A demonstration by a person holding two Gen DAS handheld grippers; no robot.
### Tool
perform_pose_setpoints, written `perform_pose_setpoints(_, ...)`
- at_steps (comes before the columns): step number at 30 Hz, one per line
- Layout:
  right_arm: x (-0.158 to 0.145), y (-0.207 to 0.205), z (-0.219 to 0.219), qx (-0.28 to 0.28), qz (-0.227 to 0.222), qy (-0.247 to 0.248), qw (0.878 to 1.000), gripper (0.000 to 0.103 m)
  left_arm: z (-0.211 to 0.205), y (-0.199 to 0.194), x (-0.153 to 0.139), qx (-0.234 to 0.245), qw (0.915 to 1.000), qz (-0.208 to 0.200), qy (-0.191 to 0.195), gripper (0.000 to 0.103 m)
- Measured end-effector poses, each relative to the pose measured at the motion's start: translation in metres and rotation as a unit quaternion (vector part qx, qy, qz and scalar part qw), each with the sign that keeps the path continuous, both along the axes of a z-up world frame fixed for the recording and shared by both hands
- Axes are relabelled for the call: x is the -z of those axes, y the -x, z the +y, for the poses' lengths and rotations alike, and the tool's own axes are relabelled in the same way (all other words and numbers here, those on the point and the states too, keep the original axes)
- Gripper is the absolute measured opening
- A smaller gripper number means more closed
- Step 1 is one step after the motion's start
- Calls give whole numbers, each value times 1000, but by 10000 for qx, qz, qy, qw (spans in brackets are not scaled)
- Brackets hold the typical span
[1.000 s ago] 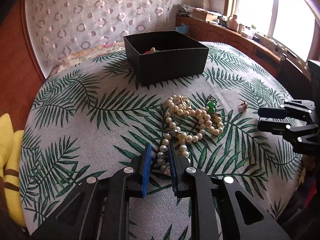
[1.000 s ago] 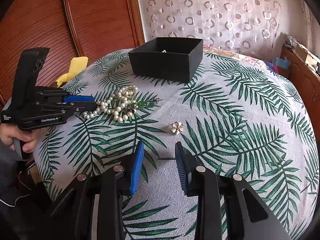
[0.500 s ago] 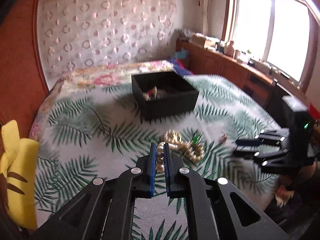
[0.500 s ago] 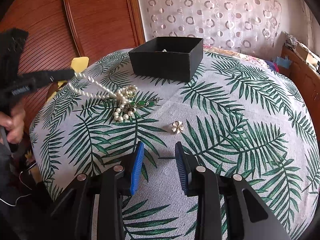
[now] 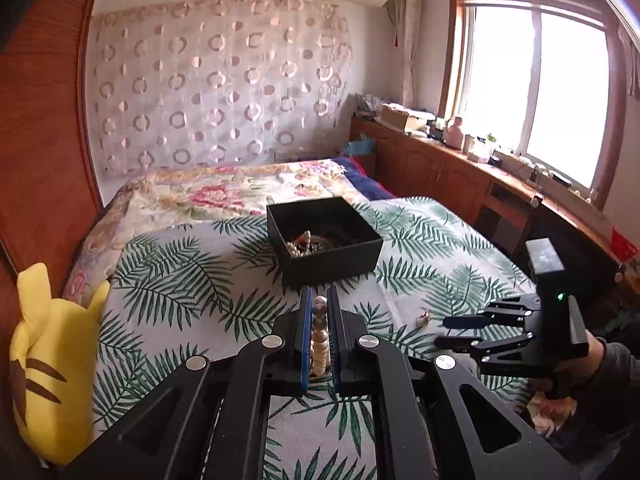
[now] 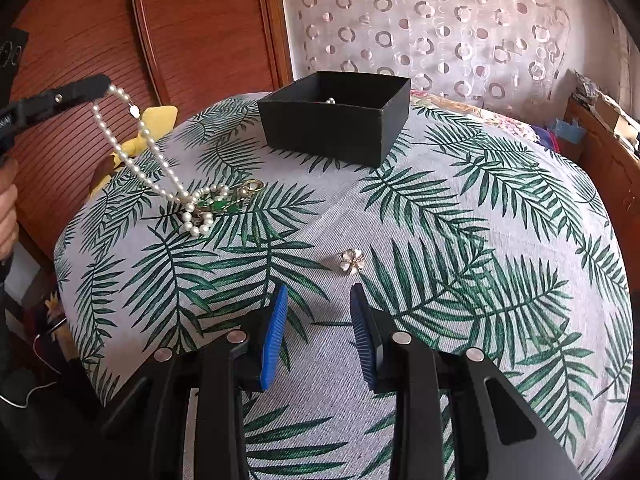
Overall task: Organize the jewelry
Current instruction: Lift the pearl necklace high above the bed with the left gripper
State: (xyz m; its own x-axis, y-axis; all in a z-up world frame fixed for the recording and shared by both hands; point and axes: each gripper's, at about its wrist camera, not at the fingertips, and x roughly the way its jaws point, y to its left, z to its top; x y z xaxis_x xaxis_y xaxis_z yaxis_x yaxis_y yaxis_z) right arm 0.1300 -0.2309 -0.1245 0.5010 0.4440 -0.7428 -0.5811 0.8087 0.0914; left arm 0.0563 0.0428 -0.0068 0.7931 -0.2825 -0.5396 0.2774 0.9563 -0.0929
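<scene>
My left gripper [image 5: 319,312] is shut on a pearl necklace [image 5: 319,340]. In the right wrist view it [image 6: 105,82] is raised at the left, and the necklace [image 6: 132,160] hangs down to a heap [image 6: 208,204] with a green pendant and a gold ring still on the cloth. The black box [image 6: 336,116] stands at the table's far side with jewelry inside [image 5: 308,242]. A flower earring [image 6: 352,261] lies just ahead of my open, empty right gripper [image 6: 318,332], which also shows in the left wrist view [image 5: 452,330].
The round table has a palm-leaf cloth [image 6: 480,240]. A yellow plush toy [image 5: 44,360] sits at the left edge. A bed with a floral cover [image 5: 208,196] lies beyond the table, and wooden cabinets [image 5: 440,168] run under the window.
My left gripper closed on the pearl necklace and lifted it up and back, drawing the strand out of the heap. The right gripper has stayed still and open.
</scene>
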Motion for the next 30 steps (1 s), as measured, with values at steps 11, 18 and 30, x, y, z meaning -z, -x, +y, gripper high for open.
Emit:
perform_pose_setpoints(11,-11,1,11,-153,-65,-52,9998,35,-11,0,-57,196,9981,-575,60,6)
perform_pose_setpoints(18,-13,5,26,-339,-71,-63,9994,35,-9,4,-74,120,9969,-781,24,6)
perform_pose_setpoints(30,-17,13,60,-738,-61,-134,9972,35,-5,4,-90,43,9959,-902,-56,7)
